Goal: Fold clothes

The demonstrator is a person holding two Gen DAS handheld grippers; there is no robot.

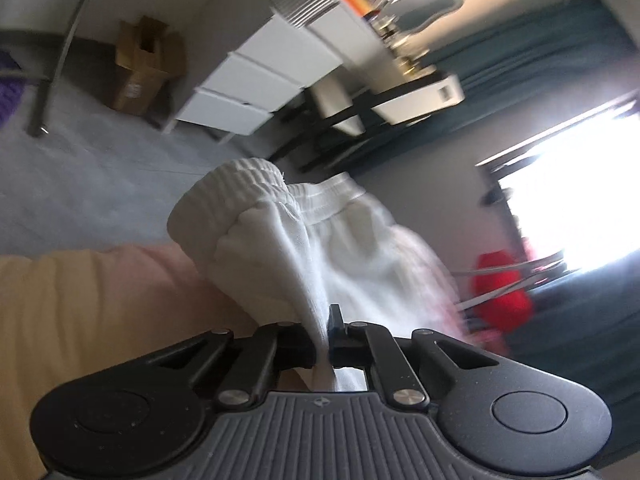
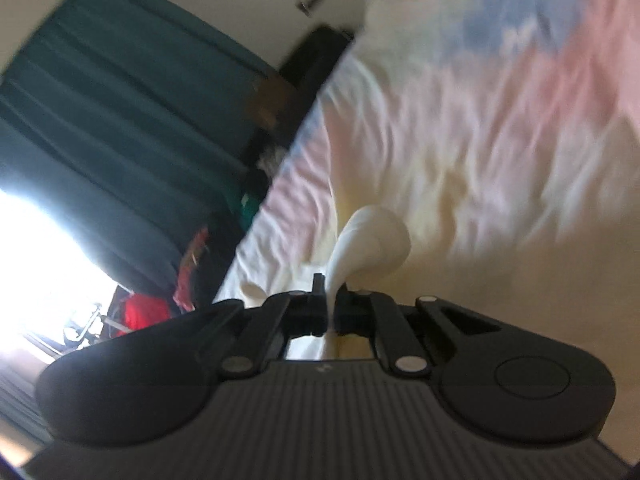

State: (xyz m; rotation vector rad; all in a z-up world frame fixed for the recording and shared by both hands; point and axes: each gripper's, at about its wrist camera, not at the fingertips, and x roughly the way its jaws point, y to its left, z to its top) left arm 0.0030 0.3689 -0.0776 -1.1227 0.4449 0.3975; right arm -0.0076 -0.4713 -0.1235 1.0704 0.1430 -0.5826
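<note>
Left wrist view: the left hand-held gripper has its jaws pinched tight on a bunch of white fabric, and that fabric fans out ahead of it into what looks like a pair of white shorts, with the ribbed elastic waistband at the far end. The garment is lifted up, hanging in front of the gripper with the grey carpet and a white drawer unit well beyond it, so it isn't lying flat on anything here. To the left of the gripper there's a pale yellow and pink surface, most likely the bed cover. Right wrist view: the right hand-held gripper is also clamped shut on a thin pinch of white cloth, which loops up just ahead of the fingers. I'd guess it's another part of the same shorts, but the picture is too blurry to be sure. Ahead and to the right is the bed with a tie-dye pink, blue and yellow cover; off to the left are dark teal curtains and a bright window. As for progress, both grippers are holding cloth up in the air, bunched rather than flat. That fits picking the thing up to spread it out, and equally carrying it mid-fold. No finished neat fold shows anywhere in either view.
</note>
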